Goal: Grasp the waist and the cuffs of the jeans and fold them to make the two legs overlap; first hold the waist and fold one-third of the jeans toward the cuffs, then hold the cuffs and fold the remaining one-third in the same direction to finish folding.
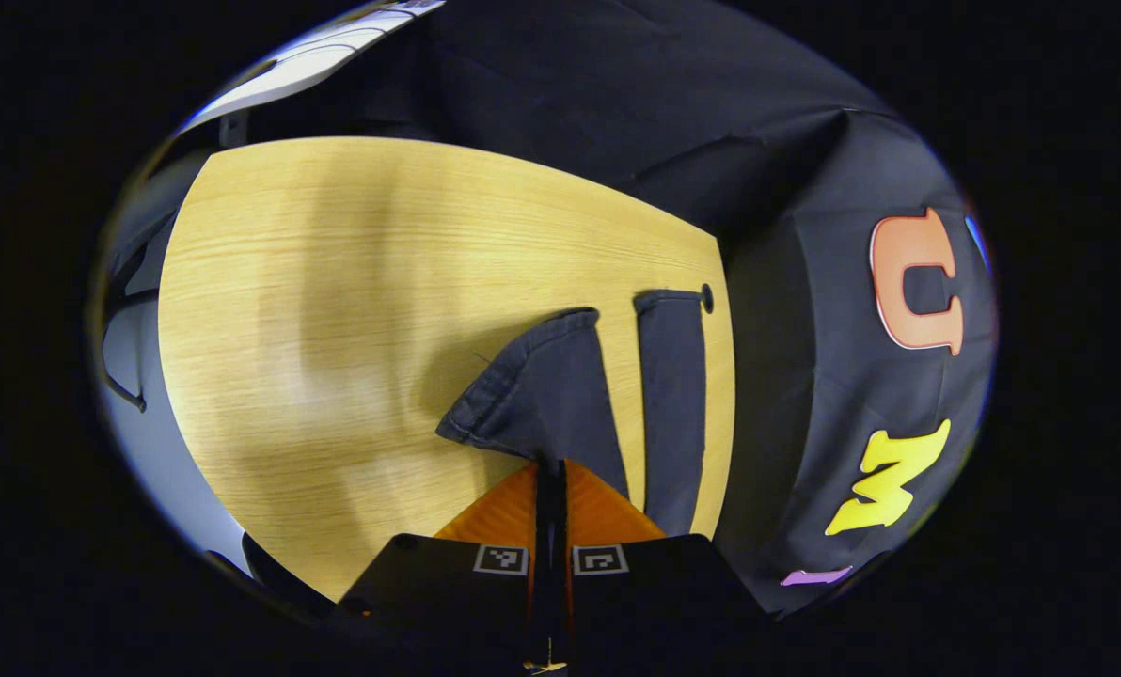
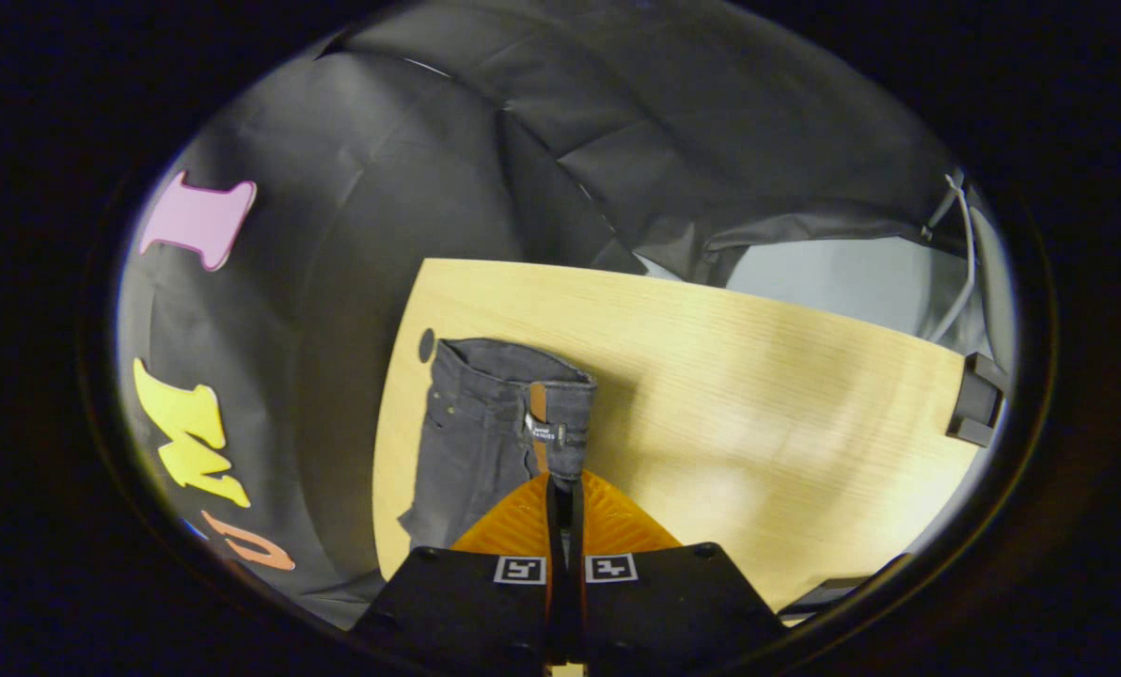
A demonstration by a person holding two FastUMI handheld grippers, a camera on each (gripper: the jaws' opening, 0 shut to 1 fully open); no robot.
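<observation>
Left gripper view: the left tongs [image 1: 550, 467] are closed to a thin slit on the cuff end of one leg of the dark jeans [image 1: 542, 395], lifting it off the wooden table [image 1: 335, 310]. That leg rises up and to the left from the tongs, its hem curled. The other leg [image 1: 671, 395] lies flat just to the right, near the table edge, running straight away from the camera.

In the right gripper view, the right tongs [image 2: 565, 484] are likewise pinched nearly closed, on the waistband [image 2: 560, 418] beside a belt loop and small label. The near side of the waist is raised; the rest of the jeans' top lies flat to the left along the table edge.

The jeans' long axis runs between the two tongs. The raised leg likely has to travel sideways over the flat one so the legs overlap.
</observation>
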